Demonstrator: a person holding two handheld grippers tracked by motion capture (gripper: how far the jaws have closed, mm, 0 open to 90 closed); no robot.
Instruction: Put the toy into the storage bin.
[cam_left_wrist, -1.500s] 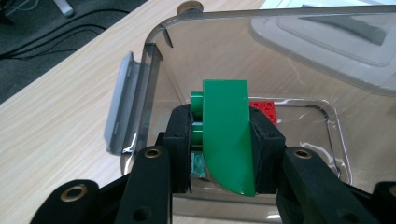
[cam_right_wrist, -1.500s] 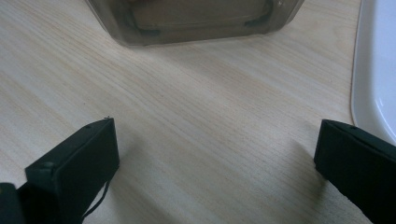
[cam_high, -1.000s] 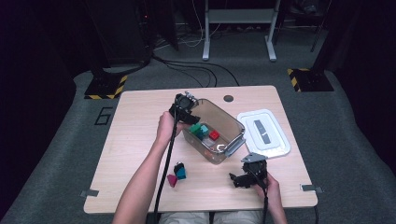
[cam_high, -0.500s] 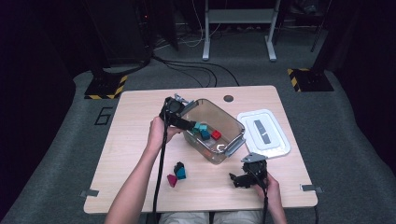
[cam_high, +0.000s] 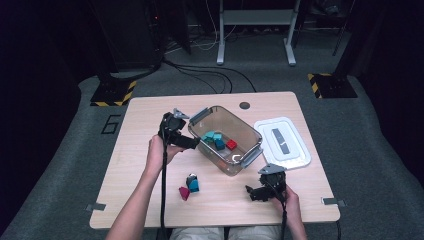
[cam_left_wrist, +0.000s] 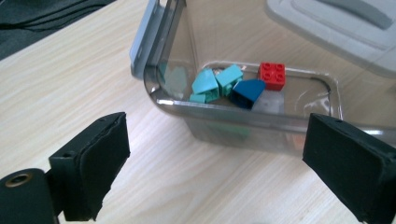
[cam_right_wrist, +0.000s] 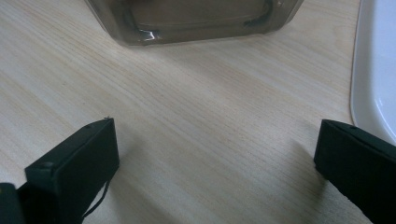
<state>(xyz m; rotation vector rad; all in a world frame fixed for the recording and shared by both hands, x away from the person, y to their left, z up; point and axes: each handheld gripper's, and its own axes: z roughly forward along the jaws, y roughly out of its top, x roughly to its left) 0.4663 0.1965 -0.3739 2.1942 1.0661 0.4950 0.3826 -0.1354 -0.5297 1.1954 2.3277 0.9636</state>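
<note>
Black-padded left gripper (cam_high: 192, 144) at frame centre-left, jaws just spread wide with nothing between them, close beside the left wall of the clear bin (cam_high: 248, 131). Inside the bin: teal blocks (cam_left_wrist: 216, 83), a dark blue block (cam_left_wrist: 247, 91), a red brick (cam_left_wrist: 272, 75). Lower right, right gripper (cam_high: 251, 192) released too, over bare wooden table (cam_high: 140, 170); white lid (cam_high: 281, 143) right of the bin.

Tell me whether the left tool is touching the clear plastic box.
Apart. In the left gripper view, the left tool has its jaws wide open with nothing between them, and bare table shows between the pads and the box.
</note>
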